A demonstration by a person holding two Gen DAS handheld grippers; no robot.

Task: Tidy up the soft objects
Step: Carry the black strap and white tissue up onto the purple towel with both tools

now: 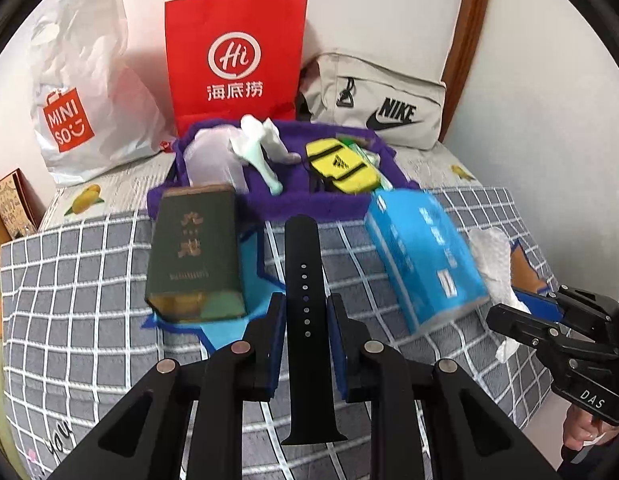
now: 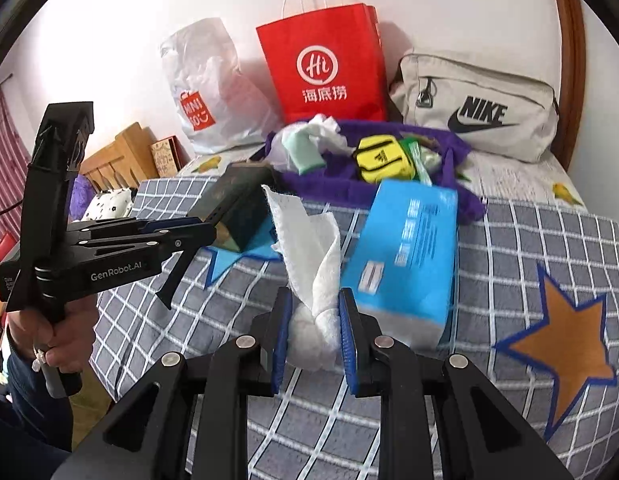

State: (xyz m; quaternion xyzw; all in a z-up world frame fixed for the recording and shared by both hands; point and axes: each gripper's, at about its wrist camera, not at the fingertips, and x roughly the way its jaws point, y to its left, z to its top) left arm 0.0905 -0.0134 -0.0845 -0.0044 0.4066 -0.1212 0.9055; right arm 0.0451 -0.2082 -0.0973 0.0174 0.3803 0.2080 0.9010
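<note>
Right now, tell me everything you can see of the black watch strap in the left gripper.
The black watch strap is a smooth, matte band, rubbery looking, with a row of small round holes down its middle. It is clamped between the blue pads of the left gripper, which is shut on it. It runs straight along the gripper's line: its rounded tip points toward the purple basket, its squared end sits near the camera. Nothing else touches it.

The watch strap [image 1: 305, 300] looks like smooth matt black rubber, and the tissue [image 2: 313, 264] is soft, crinkled white paper. The purple basket [image 1: 293, 200] is fuzzy felt-like cloth; the checked blanket [image 1: 89, 280] is woven fabric. The red bag [image 1: 235, 56] is matt paper, the blue tissue pack [image 1: 425, 256] glossy plastic film.
</note>
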